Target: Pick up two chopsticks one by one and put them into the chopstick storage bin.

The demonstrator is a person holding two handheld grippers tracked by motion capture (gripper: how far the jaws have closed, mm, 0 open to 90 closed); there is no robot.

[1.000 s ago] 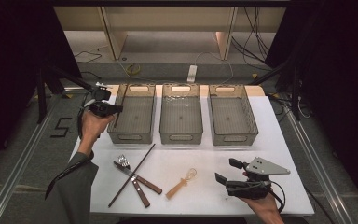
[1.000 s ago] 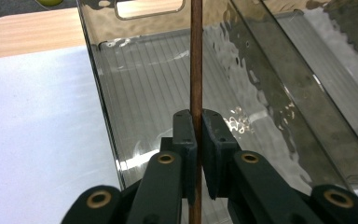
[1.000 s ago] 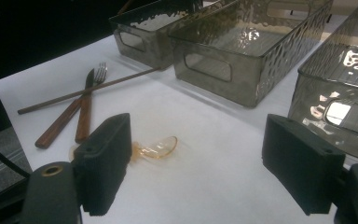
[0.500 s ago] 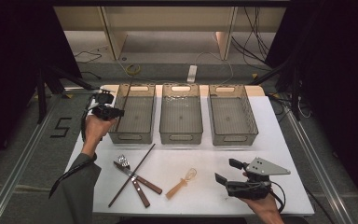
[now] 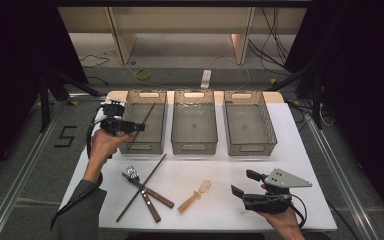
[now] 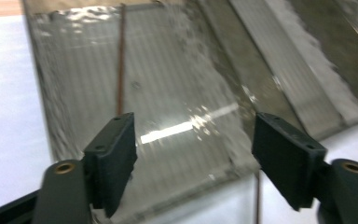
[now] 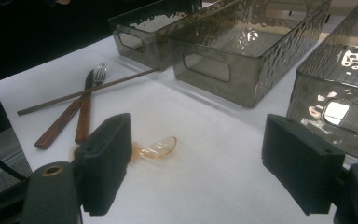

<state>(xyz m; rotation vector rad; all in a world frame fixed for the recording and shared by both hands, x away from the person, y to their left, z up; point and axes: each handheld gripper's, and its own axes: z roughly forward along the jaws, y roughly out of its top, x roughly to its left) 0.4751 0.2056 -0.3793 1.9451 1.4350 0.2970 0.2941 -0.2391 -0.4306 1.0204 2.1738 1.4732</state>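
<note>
The left gripper [image 5: 130, 126] hangs over the near left corner of the left bin [image 5: 158, 111], its jaws spread wide, just opened, with nothing between them. Inside that bin lies a thin brown chopstick [image 5: 144, 116], slanting from the far right toward the near left; in the left gripper view the chopstick [image 6: 120, 60] runs along the bin's floor, beyond the left jaw and apart from both.

To the right of the left bin stand the middle bin [image 5: 194, 145] and the right bin [image 5: 250, 147], side by side in a row.

On the white table [image 5: 220, 172], in front of the left bin, a second chopstick [image 5: 141, 188] crosses a fork [image 5: 140, 189] and a knife [image 5: 147, 190], both with brown handles. Just right of these, in front of the middle bin, lies a small amber spoon [image 5: 194, 196]; in the right gripper view the spoon [image 7: 157, 148] shows beside the left jaw.

The right gripper [image 5: 244, 185] rests low at the table's near edge, in front of the right bin, jaws standing wide apart and holding nothing.
</note>
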